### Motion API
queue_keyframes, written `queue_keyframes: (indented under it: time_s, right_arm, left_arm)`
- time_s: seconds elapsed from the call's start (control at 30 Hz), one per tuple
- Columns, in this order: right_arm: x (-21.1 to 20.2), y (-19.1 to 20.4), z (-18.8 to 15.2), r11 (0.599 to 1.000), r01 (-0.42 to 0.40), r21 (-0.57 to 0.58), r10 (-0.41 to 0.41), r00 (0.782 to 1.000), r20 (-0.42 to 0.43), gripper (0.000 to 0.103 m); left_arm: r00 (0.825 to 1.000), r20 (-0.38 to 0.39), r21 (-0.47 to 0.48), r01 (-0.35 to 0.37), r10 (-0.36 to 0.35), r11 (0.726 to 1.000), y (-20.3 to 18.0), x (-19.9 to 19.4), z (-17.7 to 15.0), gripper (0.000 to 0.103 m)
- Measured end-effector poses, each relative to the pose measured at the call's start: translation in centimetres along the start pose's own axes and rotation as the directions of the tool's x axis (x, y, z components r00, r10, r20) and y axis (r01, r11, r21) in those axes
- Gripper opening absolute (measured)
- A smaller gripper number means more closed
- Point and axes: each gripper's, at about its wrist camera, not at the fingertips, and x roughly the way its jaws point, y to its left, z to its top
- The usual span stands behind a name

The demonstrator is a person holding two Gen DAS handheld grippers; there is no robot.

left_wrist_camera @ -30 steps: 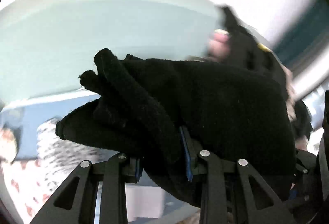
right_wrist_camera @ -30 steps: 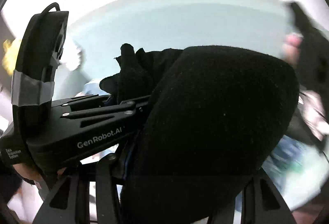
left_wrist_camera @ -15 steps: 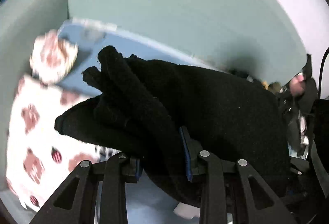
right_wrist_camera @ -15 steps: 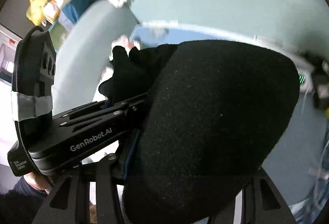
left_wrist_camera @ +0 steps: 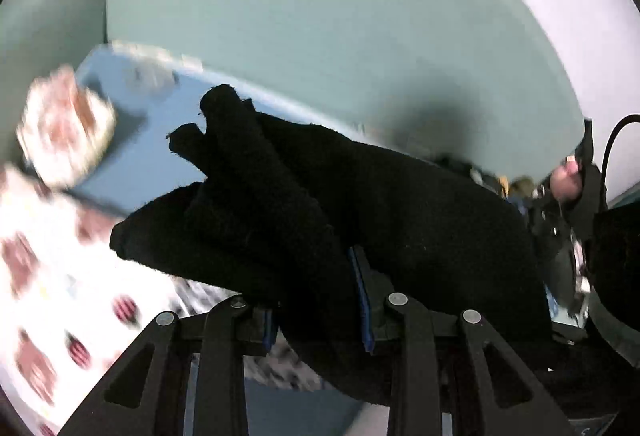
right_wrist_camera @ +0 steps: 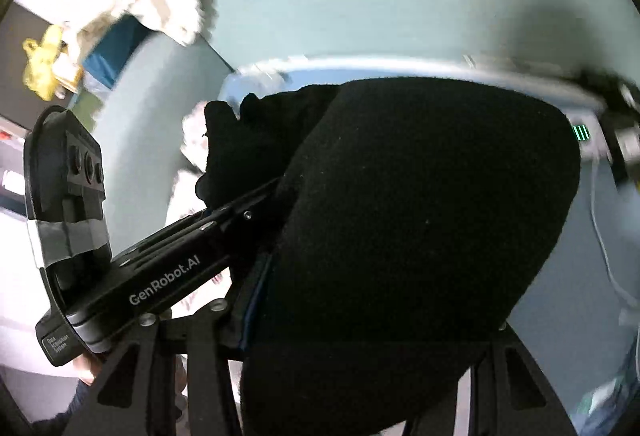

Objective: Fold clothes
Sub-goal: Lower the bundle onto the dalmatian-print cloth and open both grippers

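Note:
A black fleece garment (left_wrist_camera: 380,220) is bunched over my left gripper (left_wrist_camera: 320,316), which is shut on it, its blue pads showing beside the cloth. In the right wrist view the same black garment (right_wrist_camera: 420,220) fills most of the frame and hides the fingertips of my right gripper (right_wrist_camera: 344,320), which is shut on it. The left gripper's body (right_wrist_camera: 160,284) lies close to the left of it, so both grippers hold the garment side by side in the air above a blue table (left_wrist_camera: 160,143).
A white cloth with red prints (left_wrist_camera: 48,276) lies on the table at the left, with a folded patterned bundle (left_wrist_camera: 68,127) behind it. A pale green wall (left_wrist_camera: 320,15) stands beyond. Cables and a device with green lights (right_wrist_camera: 580,133) sit at the right.
Both views have swung down from the wall and ceiling to the blue table and patterned cloth. The black garment has stayed gripped the same way in both grippers.

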Motion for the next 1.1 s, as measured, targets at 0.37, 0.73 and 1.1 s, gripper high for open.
queue_keyframes:
  time_s: [0.37, 0.73, 1.1]
  right_arm:
    - [5.7, -9.2, -4.2, 0.946, 0.202, 0.253, -0.11, 0.935, -0.336, 0.068]
    - [-0.8, -11.0, -2.9, 0.916, 0.346, 0.201, -0.317, 0.934, -0.162, 0.066]
    - [-9.2, -1.0, -8.9, 0.905, 0.367, -0.217, -0.335, 0.926, 0.171, 0.067]
  left_arm:
    - [0.981, -0.192, -0.134, -0.062, 0.036, 0.989, 3.1, 8.7, -5.9, 0.039]
    - [0.99, -0.09, -0.289, -0.132, 0.11, 0.948, 6.2, 4.0, -9.7, 0.077]
    - [0.968, 0.131, 0.07, -0.225, 0.214, 0.972, 2.0, -2.5, -13.2, 0.078]
